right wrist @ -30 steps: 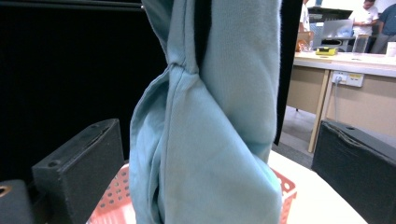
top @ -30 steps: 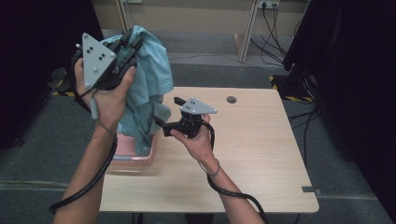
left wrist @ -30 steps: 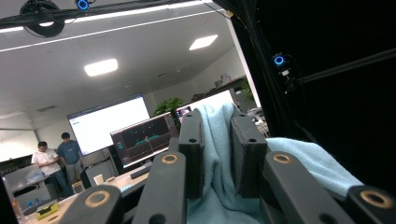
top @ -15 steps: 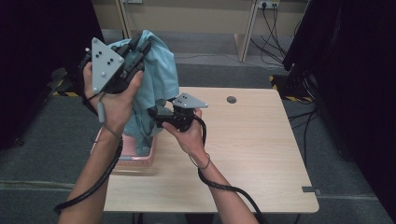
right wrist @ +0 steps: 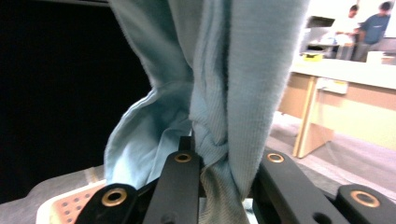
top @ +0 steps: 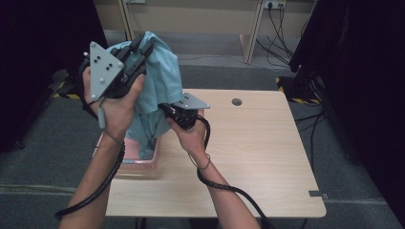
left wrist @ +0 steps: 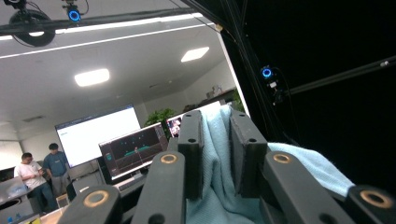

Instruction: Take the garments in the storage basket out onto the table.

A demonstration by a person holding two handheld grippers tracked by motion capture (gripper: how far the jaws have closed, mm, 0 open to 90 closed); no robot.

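Currently the light blue cloth [top: 160, 86] hangs at the upper left of the high view, above a pink perforated basket [top: 143, 160] that sits at the left edge of the wooden table [top: 267, 157].

Left tongs [top: 141, 52], raised in the left hand [top: 117, 107], are clenched on the cloth's top edge. In the left gripper view both jaws press the fabric [left wrist: 217, 158] between them, with a fold spilling over to the lower right of the frame.

Right tongs [top: 165, 109], held lower by the right hand [top: 188, 131] near frame centre, grip the cloth partway down. In the right gripper view a bunched twist of the material [right wrist: 219, 116] sits pinched between the jaws, and a corner of the basket [right wrist: 70, 203] shows at the lower left.

Background of the left gripper view: monitors [left wrist: 133, 149] and two people [left wrist: 42, 172] at the lower left.
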